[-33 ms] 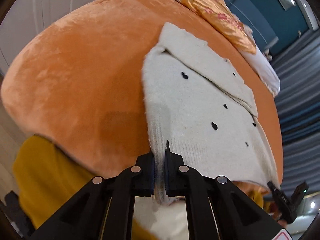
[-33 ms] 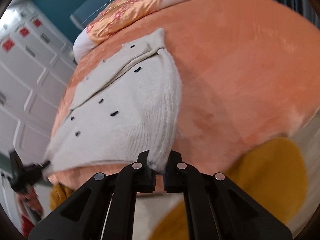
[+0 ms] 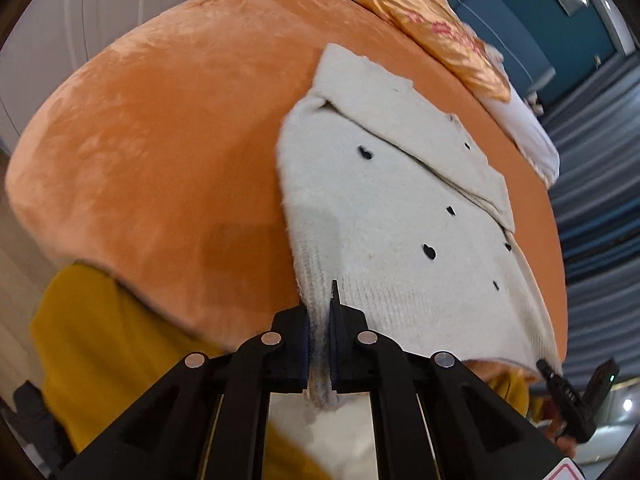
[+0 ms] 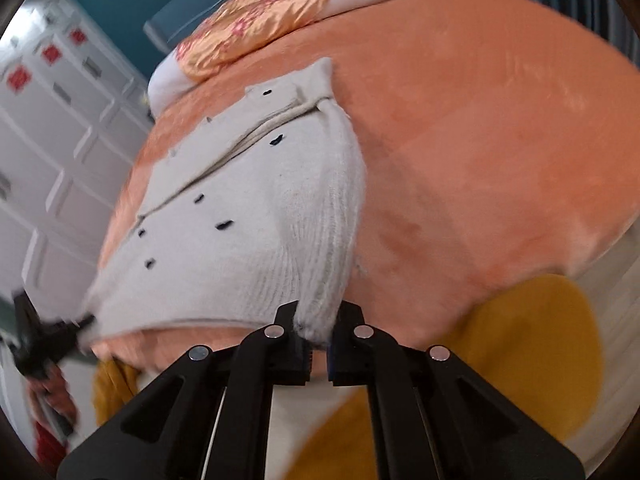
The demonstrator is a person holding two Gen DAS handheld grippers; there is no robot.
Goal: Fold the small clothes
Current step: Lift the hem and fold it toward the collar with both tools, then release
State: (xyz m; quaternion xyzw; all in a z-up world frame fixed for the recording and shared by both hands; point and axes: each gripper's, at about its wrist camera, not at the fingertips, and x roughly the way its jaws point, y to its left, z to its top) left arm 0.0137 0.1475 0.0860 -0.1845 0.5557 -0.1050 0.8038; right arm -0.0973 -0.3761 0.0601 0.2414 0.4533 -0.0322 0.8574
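A small white knit sweater with black heart dots (image 3: 384, 216) lies on an orange plush bed cover (image 3: 160, 152), partly folded along its far side. My left gripper (image 3: 319, 344) is shut on the ribbed hem at its near left corner. My right gripper (image 4: 319, 344) is shut on the ribbed hem at the near right corner of the sweater (image 4: 240, 240). Each view shows the other gripper at the opposite corner: the right gripper in the left wrist view (image 3: 576, 396), the left gripper in the right wrist view (image 4: 44, 340). The hem hangs taut between them at the bed's near edge.
A gold and white pillow (image 3: 448, 36) lies at the bed's far end. A yellow rug (image 4: 532, 364) lies on the floor below the bed edge. White cabinets (image 4: 52, 128) stand to one side, a teal wall (image 3: 560, 32) beyond.
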